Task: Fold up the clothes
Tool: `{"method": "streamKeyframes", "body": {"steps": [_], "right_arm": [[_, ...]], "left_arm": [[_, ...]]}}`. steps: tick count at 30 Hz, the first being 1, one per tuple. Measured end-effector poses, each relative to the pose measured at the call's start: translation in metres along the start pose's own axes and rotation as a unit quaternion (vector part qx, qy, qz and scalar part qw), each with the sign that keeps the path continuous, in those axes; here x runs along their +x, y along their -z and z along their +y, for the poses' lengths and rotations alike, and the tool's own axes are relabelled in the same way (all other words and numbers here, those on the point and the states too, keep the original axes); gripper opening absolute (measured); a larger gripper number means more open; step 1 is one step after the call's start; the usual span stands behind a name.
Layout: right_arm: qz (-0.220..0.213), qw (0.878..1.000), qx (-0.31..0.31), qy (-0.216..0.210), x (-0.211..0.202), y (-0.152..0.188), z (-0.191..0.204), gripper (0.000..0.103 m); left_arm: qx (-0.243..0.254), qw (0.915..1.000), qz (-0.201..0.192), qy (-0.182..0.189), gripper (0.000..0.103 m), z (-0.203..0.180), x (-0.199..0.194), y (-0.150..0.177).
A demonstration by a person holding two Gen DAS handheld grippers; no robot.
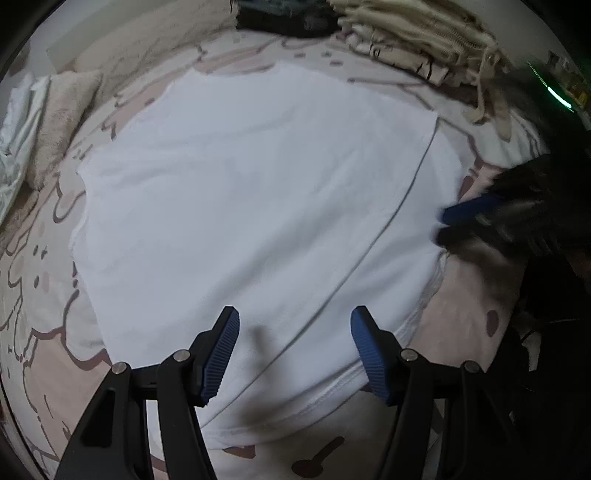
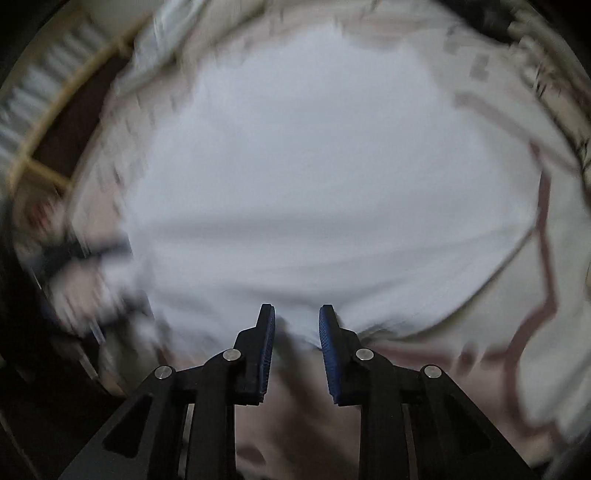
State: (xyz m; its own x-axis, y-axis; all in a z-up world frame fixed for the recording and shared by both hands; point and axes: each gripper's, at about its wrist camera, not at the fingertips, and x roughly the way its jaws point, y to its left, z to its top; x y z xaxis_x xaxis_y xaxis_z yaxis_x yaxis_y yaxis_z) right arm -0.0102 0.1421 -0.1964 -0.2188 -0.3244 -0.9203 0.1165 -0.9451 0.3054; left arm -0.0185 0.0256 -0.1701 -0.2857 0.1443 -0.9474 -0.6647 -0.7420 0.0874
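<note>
1. A white garment [image 1: 258, 192] is lying flat on a bed, spreading across most of the left wrist view; its cloth is looking smooth, plain and unprinted, with only faint wrinkles.
2. A thin dark fold line [image 1: 402, 199] is running across the garment from about 1 o'clock down to about 7 o'clock, marking where one side panel is lying folded over the body.
3. A stitched hem [image 1: 332, 391] is showing along the garment's near edge, at about 5 o'clock, just beyond the left gripper.
4. The garment's long axis is appearing to run from 7 o'clock to 1 o'clock in the left wrist view; which end is the collar cannot be told.
5. The bedsheet [image 1: 48, 332] beneath is showing pale pink with brown cartoon outlines, surrounding the garment on every side.
6. The left gripper [image 1: 295, 350] is hovering over the hem with its blue pads spread wide, gripping nothing.
7. The right gripper [image 2: 297, 347] is sitting at the garment's side edge, at 3 o'clock in the left wrist view; its pads are standing a narrow gap apart, and heavy motion blur is making it impossible to tell whether cloth is pinched between them.
8. A stack of folded cream clothes [image 1: 413, 40] is resting at 1 o'clock, well apart from the garment, beside a dark folded item [image 1: 284, 18] at 12 o'clock.
9. A fuzzy beige pillow [image 1: 62, 122] is lying at 10 o'clock.
</note>
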Motion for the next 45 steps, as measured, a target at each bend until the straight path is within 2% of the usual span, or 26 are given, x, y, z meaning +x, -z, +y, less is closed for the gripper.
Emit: {"method": "streamKeyframes", "body": {"steps": [3,4,8,11,14,16,19,22,24,25,26,28,30,31,34,40,45], "right_arm": [[0.024,0.999,-0.040,0.022,-0.003,0.023,0.010,0.025],[0.029,0.998,-0.045,0.023,-0.006,0.028,0.011,0.025],[0.014,0.999,-0.036,-0.011,-0.028,0.024,0.006,0.025],[-0.017,0.999,-0.039,-0.004,-0.042,0.002,0.004,0.025],[-0.023,0.997,-0.072,0.007,-0.051,-0.027,0.007,0.025],[-0.024,0.993,-0.114,0.009,-0.063,-0.050,0.010,0.025],[-0.039,0.984,-0.166,0.041,-0.085,-0.091,0.007,0.025],[-0.054,0.977,-0.196,0.071,-0.099,-0.140,-0.002,0.025],[-0.072,0.966,-0.225,0.109,-0.100,-0.181,-0.008,0.026],[-0.079,0.959,-0.240,0.126,-0.099,-0.197,-0.010,0.031],[-0.088,0.952,-0.256,0.143,-0.094,-0.212,-0.009,0.044],[-0.106,0.940,-0.281,0.160,-0.086,-0.242,-0.008,0.053],[-0.121,0.933,-0.298,0.160,-0.079,-0.272,-0.007,0.053],[-0.124,0.935,-0.297,0.147,-0.074,-0.287,-0.009,0.053],[-0.124,0.941,-0.293,0.115,-0.053,-0.329,-0.012,0.053],[-0.089,0.939,-0.313,0.113,0.019,-0.391,-0.015,0.053],[-0.053,0.945,-0.304,0.110,0.074,-0.424,-0.033,0.053]], "left_arm": [[0.053,0.9972,0.054,-0.001,0.062,-0.010,0.018,0.011],[0.067,0.9964,0.052,-0.002,0.062,-0.013,0.016,0.016],[0.098,0.9914,0.079,0.035,0.062,-0.019,0.009,0.030],[0.127,0.9877,0.074,0.053,0.062,-0.026,-0.004,0.042],[0.089,0.9930,0.044,0.064,0.062,-0.011,-0.024,0.036],[0.059,0.9967,0.012,0.054,0.062,0.006,-0.037,0.025],[0.025,0.9990,-0.034,0.016,0.062,0.044,-0.054,0.006],[0.017,0.9970,-0.065,-0.039,0.062,0.087,-0.061,-0.016],[0.018,0.9937,-0.079,-0.077,0.062,0.125,-0.059,-0.030],[0.017,0.9916,-0.086,-0.095,0.062,0.146,-0.056,-0.039],[0.013,0.9896,-0.092,-0.110,0.062,0.165,-0.053,-0.051],[0.002,0.9860,-0.104,-0.130,0.062,0.190,-0.044,-0.071],[-0.022,0.9838,-0.124,-0.127,0.060,0.226,-0.038,-0.089],[-0.036,0.9837,-0.129,-0.120,0.056,0.240,-0.036,-0.097],[-0.067,0.9838,-0.133,-0.100,0.055,0.280,-0.017,-0.123],[-0.085,0.9867,-0.105,-0.091,0.055,0.329,0.047,-0.157],[-0.105,0.9890,-0.081,-0.066,0.055,0.353,0.095,-0.169]]}}
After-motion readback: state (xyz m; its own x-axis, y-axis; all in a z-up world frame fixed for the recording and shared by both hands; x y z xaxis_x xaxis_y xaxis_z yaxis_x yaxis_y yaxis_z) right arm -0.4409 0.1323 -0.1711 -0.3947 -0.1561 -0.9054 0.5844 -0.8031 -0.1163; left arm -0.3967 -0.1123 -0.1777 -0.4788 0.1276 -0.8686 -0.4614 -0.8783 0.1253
